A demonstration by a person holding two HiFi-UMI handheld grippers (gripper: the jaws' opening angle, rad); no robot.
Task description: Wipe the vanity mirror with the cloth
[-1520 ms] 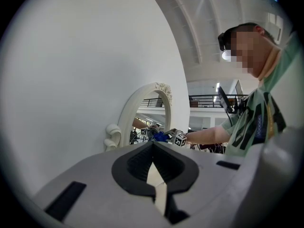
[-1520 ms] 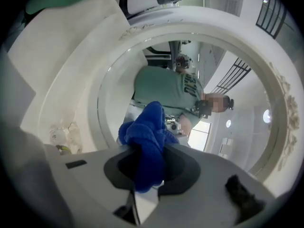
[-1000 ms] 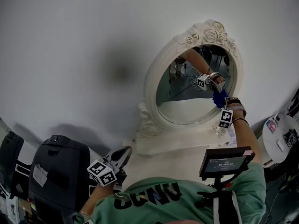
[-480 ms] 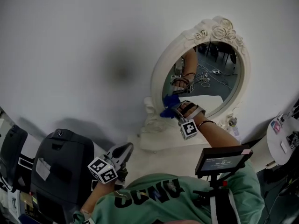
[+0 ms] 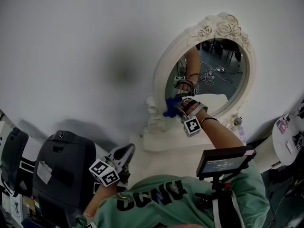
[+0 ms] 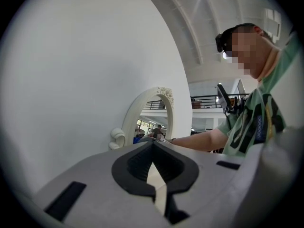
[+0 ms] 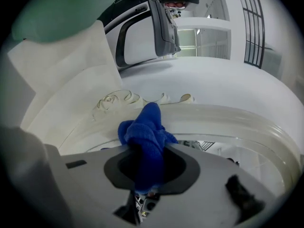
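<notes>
The right gripper (image 5: 176,109) is pinching the blue cloth (image 5: 171,107) between its jaws. It is pressing the bunched end against the vanity mirror (image 5: 223,75) at about 8 o'clock of the oval, right where the glass is meeting the white frame (image 5: 159,77). The left gripper (image 5: 125,153) is hanging low at 7 o'clock in the head view, well apart from the mirror. Its jaws are pressed almost together and are gripping nothing.

I am thinking of three risks. The cloth is gathered into a small lump, so if the hand tilts, the hard jaw tips could be touching the glass instead of the fabric. At this edge the cloth could also be catching on the carved scrolls (image 7: 114,101) and slipping out of the grip. Nothing is steadying the mirror, so a strong push could be rocking it.

Only the right gripper view is showing the pinch itself, with the cloth filling the gap and its tip lying on the frame's inner rim. The head view is giving the position on the oval and the idle left gripper. The left gripper view is showing its own empty jaws and the mirror from the side.
</notes>
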